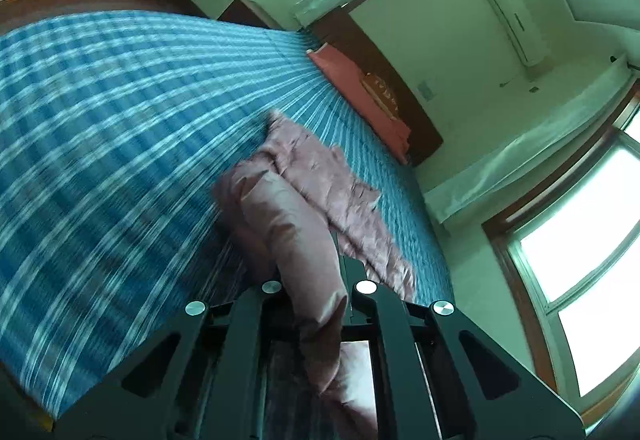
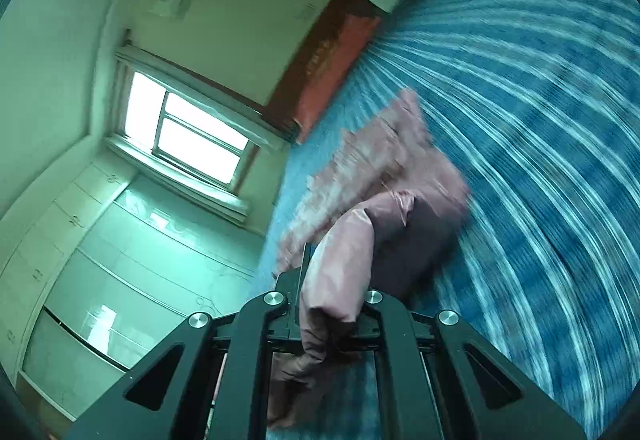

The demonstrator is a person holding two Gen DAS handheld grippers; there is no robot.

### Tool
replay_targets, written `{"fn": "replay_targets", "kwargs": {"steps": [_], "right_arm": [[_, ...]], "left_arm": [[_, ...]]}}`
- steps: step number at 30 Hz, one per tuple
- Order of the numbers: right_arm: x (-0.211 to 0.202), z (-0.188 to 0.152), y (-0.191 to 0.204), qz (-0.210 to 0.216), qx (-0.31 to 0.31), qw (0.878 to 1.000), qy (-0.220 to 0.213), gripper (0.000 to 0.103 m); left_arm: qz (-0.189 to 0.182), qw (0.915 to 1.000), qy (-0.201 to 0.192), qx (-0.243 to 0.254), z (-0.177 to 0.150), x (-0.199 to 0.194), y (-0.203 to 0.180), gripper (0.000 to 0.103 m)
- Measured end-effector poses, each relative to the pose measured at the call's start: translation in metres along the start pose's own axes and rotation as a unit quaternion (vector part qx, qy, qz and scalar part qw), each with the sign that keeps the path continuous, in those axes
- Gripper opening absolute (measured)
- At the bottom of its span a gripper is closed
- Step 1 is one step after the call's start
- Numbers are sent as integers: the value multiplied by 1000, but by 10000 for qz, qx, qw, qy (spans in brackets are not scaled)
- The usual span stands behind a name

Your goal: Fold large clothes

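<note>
You have the left gripper point(image 1: 316, 280) and right gripper point(image 2: 332, 292) each clamped on the pink garment point(image 1: 320, 176); the rest trails ahead onto the blue plaid bedcover point(image 1: 100, 120), ready to spread for folding.

Left gripper point(image 1: 316, 280): jaws closed, clamped on the garment point(image 1: 288, 224), pointing slightly downward. Right gripper point(image 2: 328, 288): jaws closed on the same garment, likewise angled slightly down.

My two wrist cameras look forward and slightly down along my fingers, close over the blue plaid bedspread point(image 1: 100, 128); both share the pink garment point(image 1: 320, 176) and the headboard end.
</note>
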State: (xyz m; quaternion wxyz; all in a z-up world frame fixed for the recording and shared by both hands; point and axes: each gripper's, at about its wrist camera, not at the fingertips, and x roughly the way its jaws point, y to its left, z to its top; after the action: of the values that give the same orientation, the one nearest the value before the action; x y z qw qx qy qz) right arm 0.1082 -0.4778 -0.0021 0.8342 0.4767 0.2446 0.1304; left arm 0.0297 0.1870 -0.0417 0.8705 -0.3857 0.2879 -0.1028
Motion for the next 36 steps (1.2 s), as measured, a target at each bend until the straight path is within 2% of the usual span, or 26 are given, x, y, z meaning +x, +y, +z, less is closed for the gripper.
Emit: {"fn": "replay_targets", "kwargs": {"steps": [5,9,14,18,23,27,31,36], "right_arm": [[60,59,14,75,-230,9996,-112,8],[120,102,16,-159,-302,9993,-124,8],[195,141,-5,-572,-243,9981,-52,8],[248,163,-35,-892,-57,9960,49,8],[295,177,-69,-1263,2,9917,255,8],[323,179,-90,-1563,-4,9869,399,8],[334,177,-102,-1624,78,9854,499,8],[336,177,-101,-1681,21,9840,587,10]], "left_arm": [[38,9995,-188,250,53,64,-28,6],[288,9990,-148,311,89,131,-41,6],[640,9973,-15,358,122,220,-45,6],[899,9949,63,462,137,280,-41,6],[1246,9900,259,616,148,350,-29,6],[1489,9837,341,952,147,385,-27,6],[1682,9786,405,1110,146,407,-22,6],[1656,9791,495,1070,148,416,-19,11]]}}
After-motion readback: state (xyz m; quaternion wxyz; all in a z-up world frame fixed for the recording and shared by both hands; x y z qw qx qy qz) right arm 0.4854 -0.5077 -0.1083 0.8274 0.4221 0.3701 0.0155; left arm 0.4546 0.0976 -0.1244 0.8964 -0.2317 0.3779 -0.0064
